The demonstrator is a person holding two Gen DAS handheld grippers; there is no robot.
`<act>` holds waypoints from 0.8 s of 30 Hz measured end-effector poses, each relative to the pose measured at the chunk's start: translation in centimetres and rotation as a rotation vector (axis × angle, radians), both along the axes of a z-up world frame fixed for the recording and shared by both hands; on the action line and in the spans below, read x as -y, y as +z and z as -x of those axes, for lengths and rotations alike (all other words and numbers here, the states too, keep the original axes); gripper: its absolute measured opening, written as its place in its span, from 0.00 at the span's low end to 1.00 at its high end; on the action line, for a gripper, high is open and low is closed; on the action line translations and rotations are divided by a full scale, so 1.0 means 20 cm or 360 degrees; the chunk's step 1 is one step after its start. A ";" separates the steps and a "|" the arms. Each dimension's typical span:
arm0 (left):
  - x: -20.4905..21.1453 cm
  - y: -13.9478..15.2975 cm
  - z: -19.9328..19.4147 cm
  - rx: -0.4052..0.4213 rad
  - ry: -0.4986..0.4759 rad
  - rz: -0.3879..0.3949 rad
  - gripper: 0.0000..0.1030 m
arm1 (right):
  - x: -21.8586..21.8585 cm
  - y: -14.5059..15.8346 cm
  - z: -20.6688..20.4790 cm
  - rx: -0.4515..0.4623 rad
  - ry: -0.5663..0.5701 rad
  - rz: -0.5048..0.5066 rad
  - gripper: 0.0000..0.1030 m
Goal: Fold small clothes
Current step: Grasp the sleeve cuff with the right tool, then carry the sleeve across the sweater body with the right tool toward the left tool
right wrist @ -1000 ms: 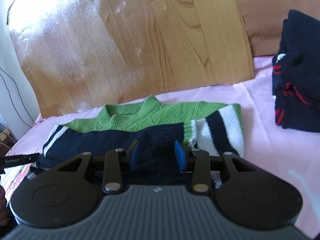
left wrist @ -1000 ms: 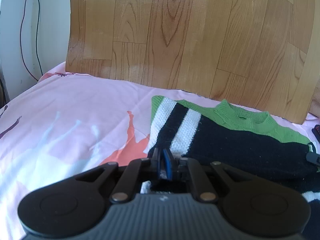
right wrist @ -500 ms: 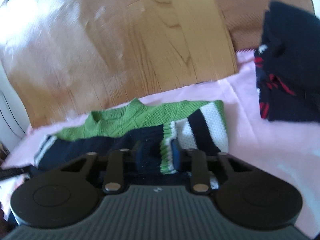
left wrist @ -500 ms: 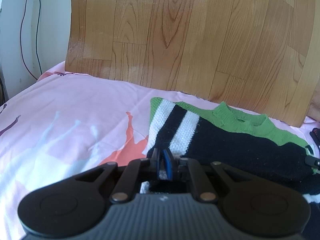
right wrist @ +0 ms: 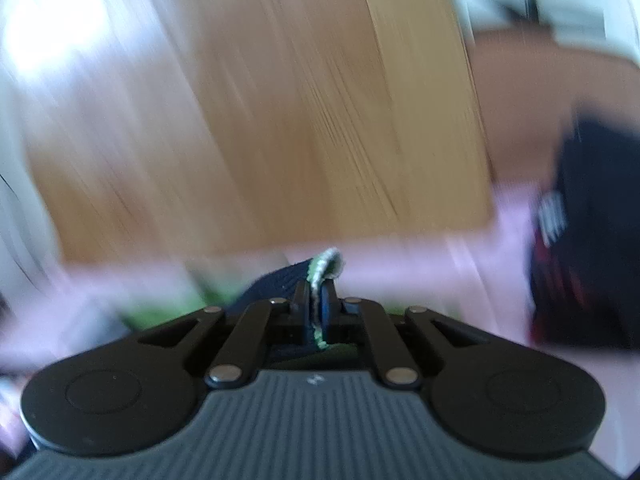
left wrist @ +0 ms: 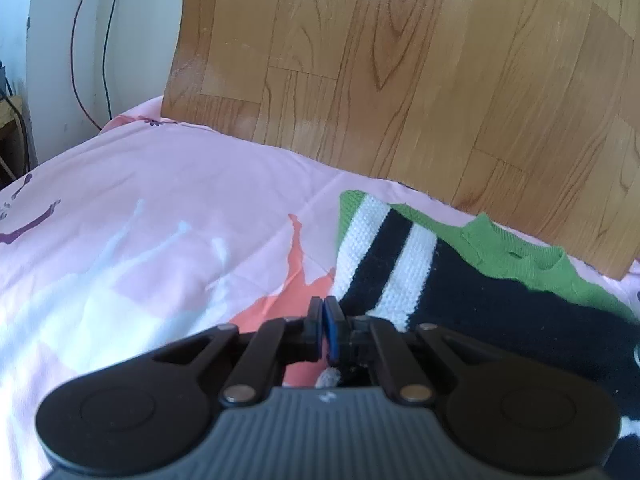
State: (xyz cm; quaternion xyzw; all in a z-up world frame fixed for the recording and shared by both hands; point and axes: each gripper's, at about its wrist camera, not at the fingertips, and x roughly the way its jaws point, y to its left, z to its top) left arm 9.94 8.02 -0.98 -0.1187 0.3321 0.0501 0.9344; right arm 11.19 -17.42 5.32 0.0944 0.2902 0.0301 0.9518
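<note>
My right gripper (right wrist: 317, 304) pinches the striped sweater's (left wrist: 460, 280) lifted edge, while my left gripper (left wrist: 323, 320) stays closed beside its sleeve.

A small knitted sweater (left wrist: 472, 300) lies flat on the pink bed sheet, its green collar and shoulders toward the wood-patterned board, the body navy, and a sleeve with white and navy stripes folded across at the left edge. In the blurred right wrist view a fold of its navy cloth with a green and white edge (right wrist: 320, 276) stands lifted up, pinched.
</note>
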 end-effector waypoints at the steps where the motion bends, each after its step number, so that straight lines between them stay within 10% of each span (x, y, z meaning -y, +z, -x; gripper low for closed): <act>1: 0.01 0.00 0.00 0.0001 -0.0001 -0.0012 0.03 | 0.02 -0.09 -0.03 -0.0133 -0.0034 0.0002 0.13; 10: 0.02 0.08 0.08 0.0228 -0.0066 0.0005 0.05 | -0.04 0.03 0.12 0.0132 0.0026 -0.0123 0.29; 18: 0.12 0.03 0.02 0.0082 -0.0200 -0.0128 0.07 | -0.53 -0.01 -0.07 -0.0054 0.0590 -0.0178 0.27; 24: 0.12 0.02 0.03 0.0072 -0.0192 -0.0123 0.11 | -0.70 -0.05 -0.27 -0.0199 0.0632 -0.0048 0.23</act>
